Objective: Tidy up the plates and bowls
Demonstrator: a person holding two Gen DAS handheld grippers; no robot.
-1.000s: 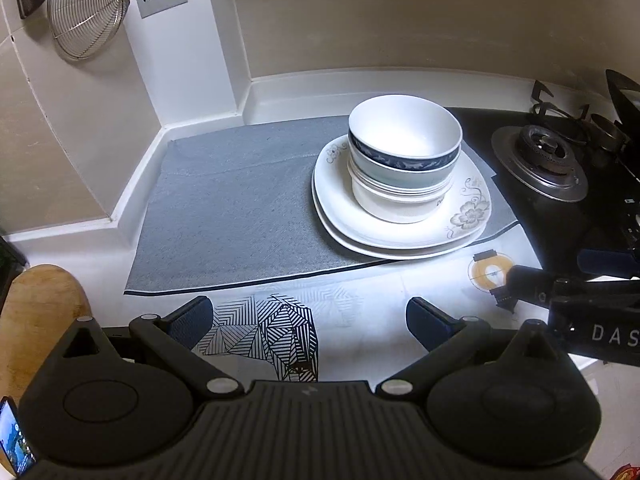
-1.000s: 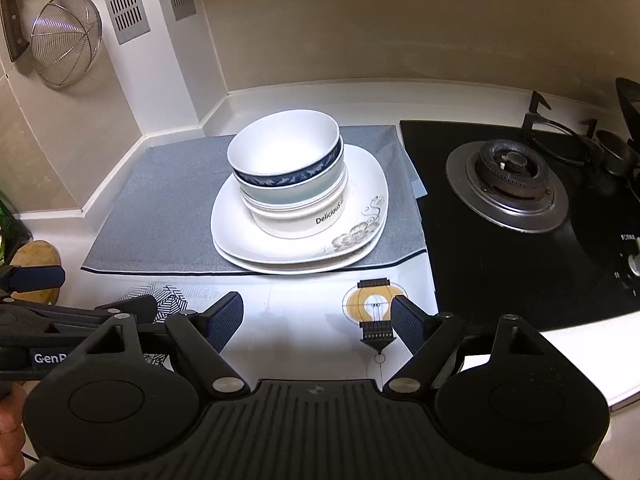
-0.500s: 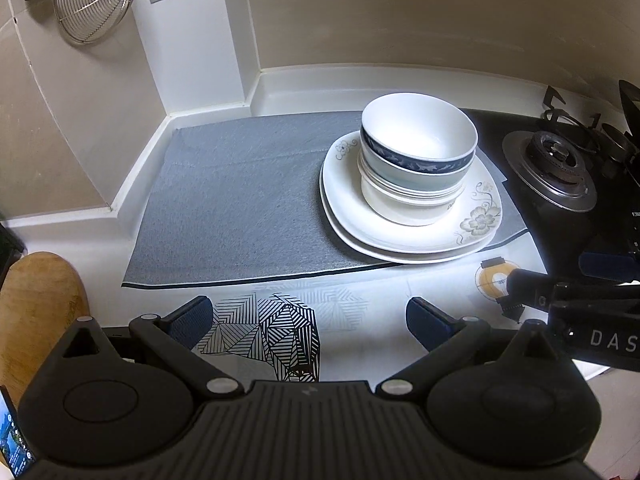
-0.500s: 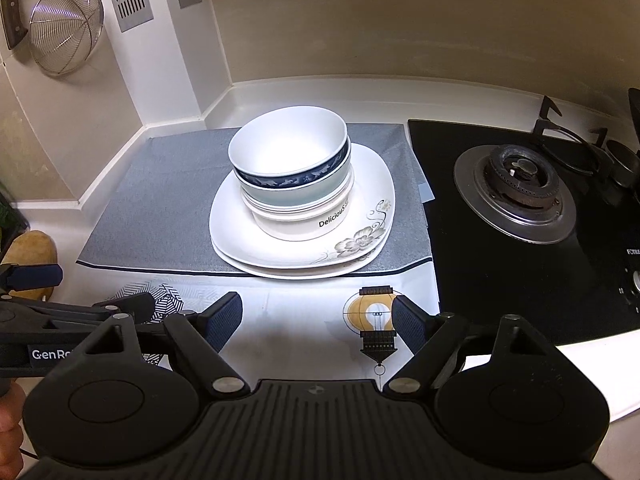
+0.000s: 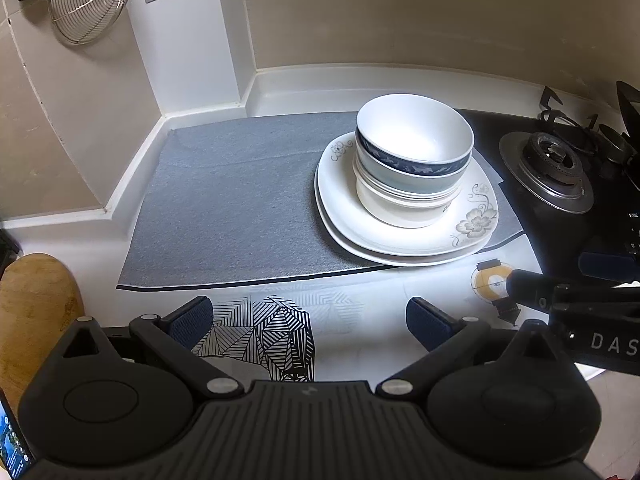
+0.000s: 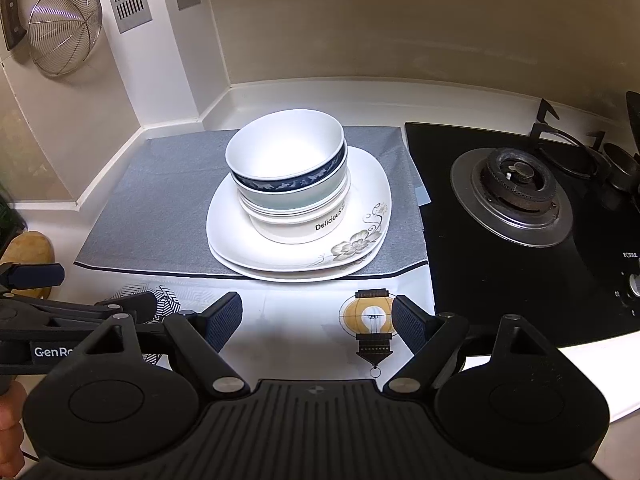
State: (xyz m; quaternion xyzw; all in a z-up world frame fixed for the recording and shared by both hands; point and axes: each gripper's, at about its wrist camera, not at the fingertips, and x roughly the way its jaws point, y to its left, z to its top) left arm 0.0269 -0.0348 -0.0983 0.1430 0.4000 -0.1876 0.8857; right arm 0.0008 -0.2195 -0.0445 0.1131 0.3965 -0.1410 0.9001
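A grey mat [image 5: 240, 200] lies beside a black gas hob [image 6: 520, 208]; a wire strainer [image 6: 64, 28] hangs on the wall.

Top bowl [image 6: 285, 160] is white inside with a navy floral band; the bowl under it [image 6: 296, 199] is pale green, the bottom bowl [image 6: 304, 226] white with black lettering. White plates [image 6: 360, 200] carry grey-beige flower prints. Grey mat [image 5: 236, 200], black hob [image 6: 520, 264], black-and-white geometric print [image 5: 264, 336], yellow bulb print [image 6: 370, 316].

White counter [image 5: 304, 80] under grey mat [image 5: 240, 208]
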